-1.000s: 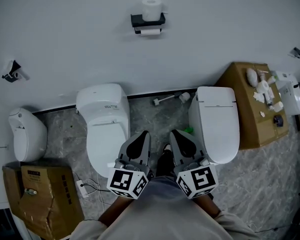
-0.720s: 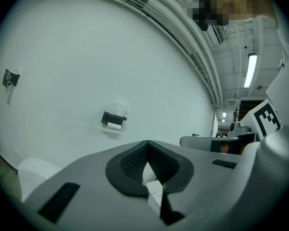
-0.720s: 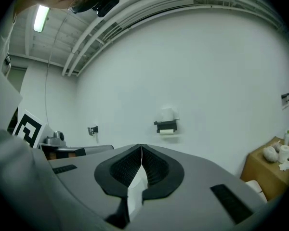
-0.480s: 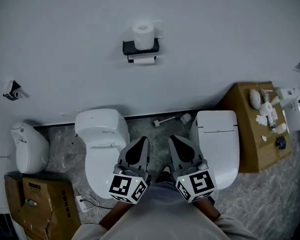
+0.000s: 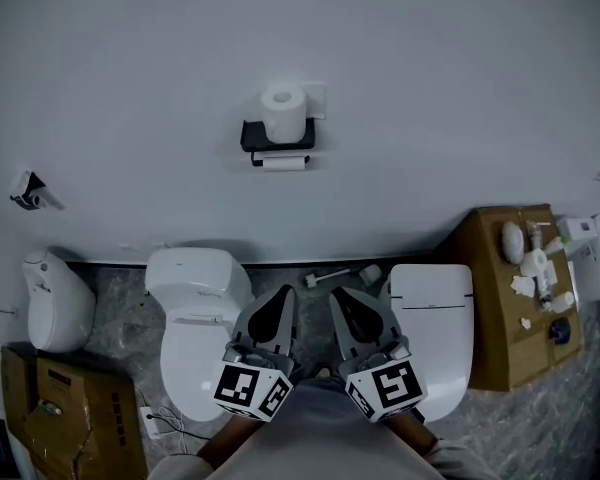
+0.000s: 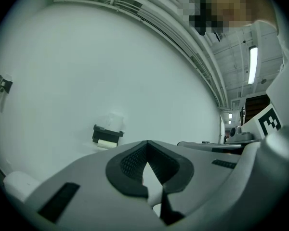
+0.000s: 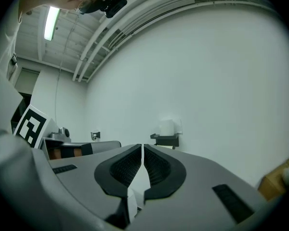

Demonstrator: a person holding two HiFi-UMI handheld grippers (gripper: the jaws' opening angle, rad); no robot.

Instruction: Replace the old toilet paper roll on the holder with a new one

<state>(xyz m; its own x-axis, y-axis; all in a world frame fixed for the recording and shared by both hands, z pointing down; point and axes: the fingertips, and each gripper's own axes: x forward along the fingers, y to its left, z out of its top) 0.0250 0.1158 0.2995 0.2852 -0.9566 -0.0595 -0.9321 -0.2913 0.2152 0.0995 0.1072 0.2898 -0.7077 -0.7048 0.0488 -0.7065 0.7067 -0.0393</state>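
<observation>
Fingers of the left gripper (image 6: 145,150) and the right gripper (image 7: 141,150) are staying clenched on nothing. Both grippers are travelling side by side toward the wall (image 5: 430,88), and the holder (image 5: 277,136) is sliding lower in the head view, so the approach is under way with neither roll touched yet. That holder is hanging on the wall above the toilets (image 5: 195,303), well apart from the grippers, carrying a full white roll (image 5: 283,109) upright on top and, probably, the nearly spent old roll (image 5: 283,163) underneath.
</observation>
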